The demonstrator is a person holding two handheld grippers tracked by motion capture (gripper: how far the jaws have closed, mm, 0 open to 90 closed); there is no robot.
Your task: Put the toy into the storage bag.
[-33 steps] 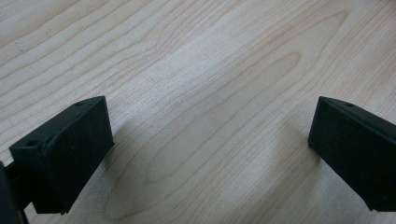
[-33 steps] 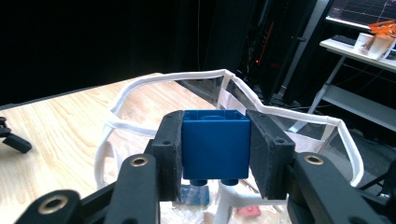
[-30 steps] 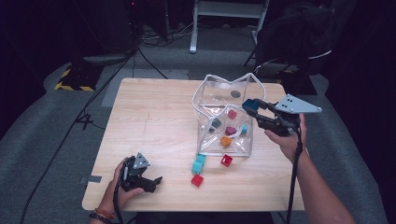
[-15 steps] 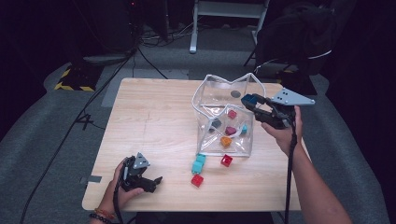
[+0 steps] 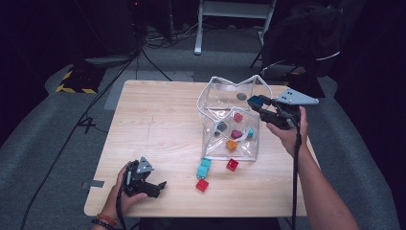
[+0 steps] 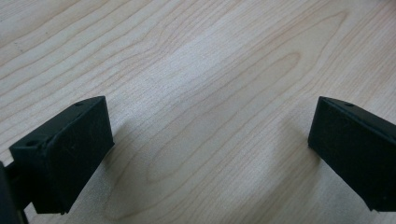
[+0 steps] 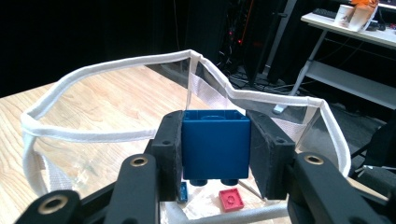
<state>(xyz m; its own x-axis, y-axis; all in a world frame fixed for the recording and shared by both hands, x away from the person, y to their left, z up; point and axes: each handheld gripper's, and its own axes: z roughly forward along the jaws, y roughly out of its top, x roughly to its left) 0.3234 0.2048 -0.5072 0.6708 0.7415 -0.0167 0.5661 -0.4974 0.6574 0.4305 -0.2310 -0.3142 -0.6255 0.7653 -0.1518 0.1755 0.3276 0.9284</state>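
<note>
The right tongs (image 7: pixel 215 154) squeeze a blue block (image 7: pixel 215 144) just above the clear bag (image 5: pixel 230 91) at the right of the tabletop (image 5: pixel 153 124), so hold it over the middle before letting go, while the left tongs (image 6: pixel 205 154) rest wide open and empty.

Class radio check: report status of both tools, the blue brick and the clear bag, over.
Right tool shut on blue brick, over the clear bag rim. Left tool open, idle on table. Nothing blocks the bag opening.
</note>
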